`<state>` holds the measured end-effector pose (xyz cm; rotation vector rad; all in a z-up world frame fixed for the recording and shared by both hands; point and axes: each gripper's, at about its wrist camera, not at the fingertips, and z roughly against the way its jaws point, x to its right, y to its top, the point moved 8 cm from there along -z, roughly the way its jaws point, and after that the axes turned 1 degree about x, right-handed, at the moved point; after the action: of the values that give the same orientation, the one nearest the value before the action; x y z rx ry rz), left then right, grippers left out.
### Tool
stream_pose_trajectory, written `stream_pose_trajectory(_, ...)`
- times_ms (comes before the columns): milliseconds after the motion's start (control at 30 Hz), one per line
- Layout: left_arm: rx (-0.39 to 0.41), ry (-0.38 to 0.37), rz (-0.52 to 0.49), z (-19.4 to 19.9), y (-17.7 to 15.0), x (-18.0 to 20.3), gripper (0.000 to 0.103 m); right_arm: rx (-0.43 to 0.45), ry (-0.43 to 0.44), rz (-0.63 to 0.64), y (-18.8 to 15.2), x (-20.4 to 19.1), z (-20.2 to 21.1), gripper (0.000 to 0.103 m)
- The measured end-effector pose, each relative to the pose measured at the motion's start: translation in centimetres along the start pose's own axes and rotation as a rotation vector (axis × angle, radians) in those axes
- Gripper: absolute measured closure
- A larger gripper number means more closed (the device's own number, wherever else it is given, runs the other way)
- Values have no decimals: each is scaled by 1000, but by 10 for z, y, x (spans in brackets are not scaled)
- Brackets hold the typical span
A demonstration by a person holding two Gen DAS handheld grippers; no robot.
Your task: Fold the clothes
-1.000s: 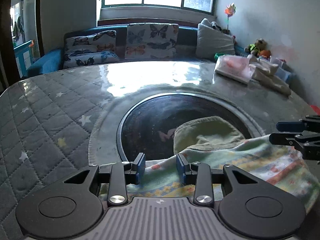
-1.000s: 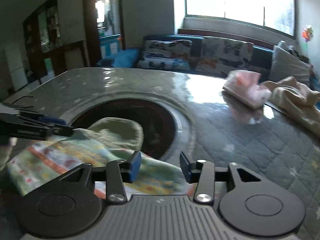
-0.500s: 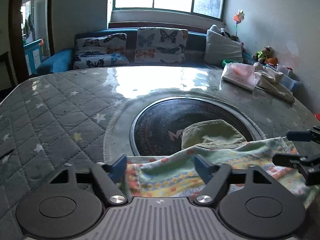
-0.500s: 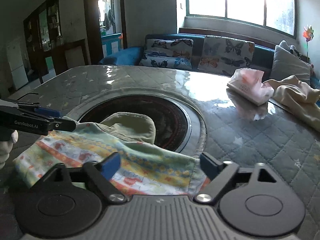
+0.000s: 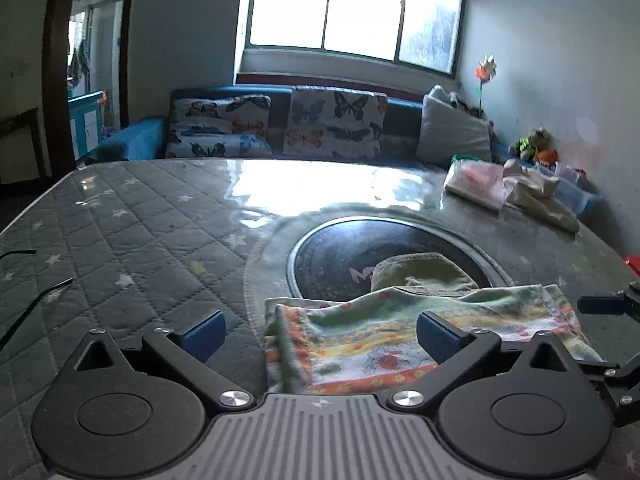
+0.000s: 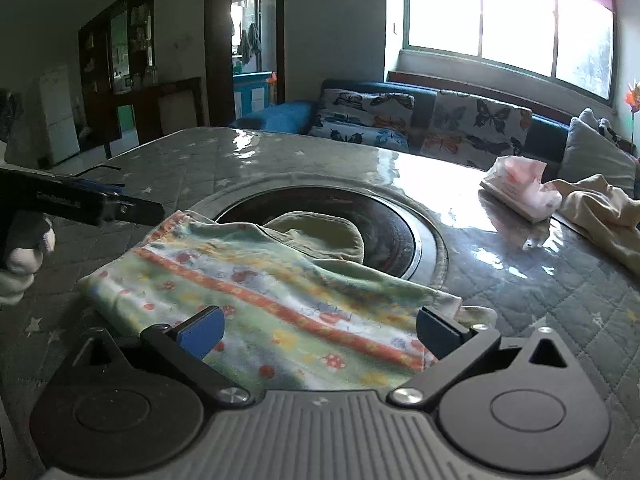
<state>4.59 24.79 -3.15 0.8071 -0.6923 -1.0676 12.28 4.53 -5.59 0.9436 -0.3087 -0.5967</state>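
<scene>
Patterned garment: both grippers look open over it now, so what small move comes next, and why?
Probably lower the left gripper onto the patterned garment's left edge and close. Both it and the right gripper are open, holding nothing, and the garment lies loosely folded, its far part on the dark round inset.

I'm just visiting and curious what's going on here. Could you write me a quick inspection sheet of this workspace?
Surface: quilted star-print table cover under glossy film, with a round dark inset.
Job's things: patterned cloth lying folded across the inset's near edge, over an olive garment.
Clutter: pink packet; cream garment.
Grippers: left tongs open; right tongs open, holding nothing.
Cables: thin black cable at the table's left edge.
Surroundings: blue sofa with butterfly cushions, window.
</scene>
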Motion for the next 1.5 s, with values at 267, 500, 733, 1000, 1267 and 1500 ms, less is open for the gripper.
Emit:
stream_pose_trajectory(267,17,64,40,20,-7,-25,0,4,97,66,6,-33,6,0)
stream_pose_trajectory(500,-10,82,137,26,-6,-51,0,-27,201,250,13,-93,-4,0)
stream_pose_trajectory(733,-71,93,221,20,-9,-68,0,-83,289,436,12,-155,-19,21)
stream_pose_trajectory(1000,-103,30,294,15,-10,-70,0,-118,291,533,2,-189,-43,58)
stream_pose_trajectory(1267,-161,-41,415,3,-13,-65,0,-56,303,422,16,-180,-33,87)
stream_pose_trajectory(1500,-240,-117,585,-10,-16,-61,0,12,302,301,34,-158,-16,90)
